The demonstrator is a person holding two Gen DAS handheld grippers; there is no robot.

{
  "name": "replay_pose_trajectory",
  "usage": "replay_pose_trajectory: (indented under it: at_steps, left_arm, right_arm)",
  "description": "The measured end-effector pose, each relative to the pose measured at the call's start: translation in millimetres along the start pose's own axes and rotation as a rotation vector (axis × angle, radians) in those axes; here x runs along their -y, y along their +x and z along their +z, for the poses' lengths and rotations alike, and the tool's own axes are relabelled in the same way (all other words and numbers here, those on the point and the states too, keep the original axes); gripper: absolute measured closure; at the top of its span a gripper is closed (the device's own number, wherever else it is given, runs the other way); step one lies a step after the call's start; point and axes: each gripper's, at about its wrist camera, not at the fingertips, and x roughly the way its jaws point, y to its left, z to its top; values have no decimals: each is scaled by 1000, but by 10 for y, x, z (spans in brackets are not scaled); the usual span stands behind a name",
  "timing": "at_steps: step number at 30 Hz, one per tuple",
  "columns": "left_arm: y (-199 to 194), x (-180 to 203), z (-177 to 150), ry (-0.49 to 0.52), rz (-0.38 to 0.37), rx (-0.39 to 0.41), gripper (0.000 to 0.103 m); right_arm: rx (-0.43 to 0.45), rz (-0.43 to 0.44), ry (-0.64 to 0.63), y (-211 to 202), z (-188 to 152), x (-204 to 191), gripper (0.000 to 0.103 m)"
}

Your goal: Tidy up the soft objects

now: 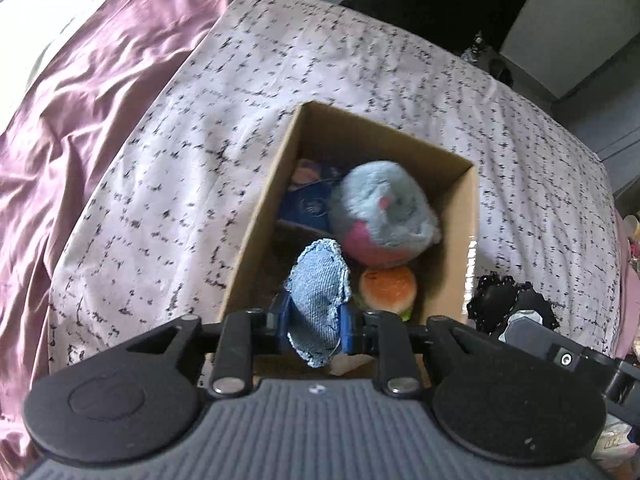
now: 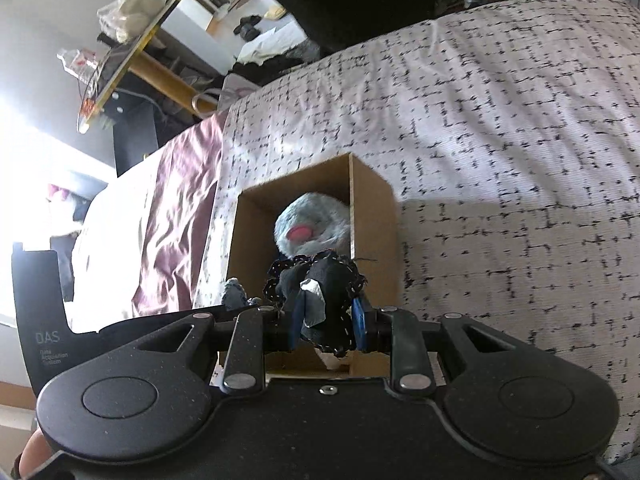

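Denim pouch [image 1: 318, 300] clamped in left gripper [image 1: 316, 330], cardboard box [image 1: 256, 216] beyond its fingertips. Black lace-trimmed cloth [image 2: 326, 300] pinched in right gripper [image 2: 328, 330].

A matt brown cardboard box [image 1: 256, 216] sits on a woven cotton-like bedcover [image 1: 360, 60] printed with rough black dashes. Beside it lies a glossy, satiny mauve sheet [image 1: 100, 80]. Inside the box are a fluffy grey-blue plush toy [image 1: 384, 208] and a smooth foam-like burger bun [image 1: 387, 289]. One gripper pinches coarse blue denim cloth [image 1: 318, 300]; the other pinches black lace-edged fabric [image 2: 324, 284]. The gripper bodies look like matt black plastic.
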Motion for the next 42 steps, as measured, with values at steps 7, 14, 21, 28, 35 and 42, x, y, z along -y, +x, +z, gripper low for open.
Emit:
replay_pose_trajectory:
  at_steps: [7, 14, 21, 28, 35, 42]
  left_arm:
    - [-51, -233, -33, -51, -19, -11, 62]
    - [-239, -289, -69, -49, -7, 27, 53]
    - [-429, -261, -152, -36, 0, 75, 32]
    - [-547, -76, -247, 9, 7, 101, 21]
    - [-648, 152, -428, 63, 8, 126, 10]
    - [-778, 294, -648, 101, -7, 155, 7]
  right_arm:
    - [-32, -15, -35, 154, -57, -169, 77]
    - [-37, -24, -67, 216, -102, -283, 66]
    - [-7, -26, -99, 60, -171, -262, 55]
    - [42, -56, -92, -223, -239, -1, 43]
    - [112, -107, -84, -556, -372, 318, 22]
    - [159, -140, -84, -808, -551, 575, 15]
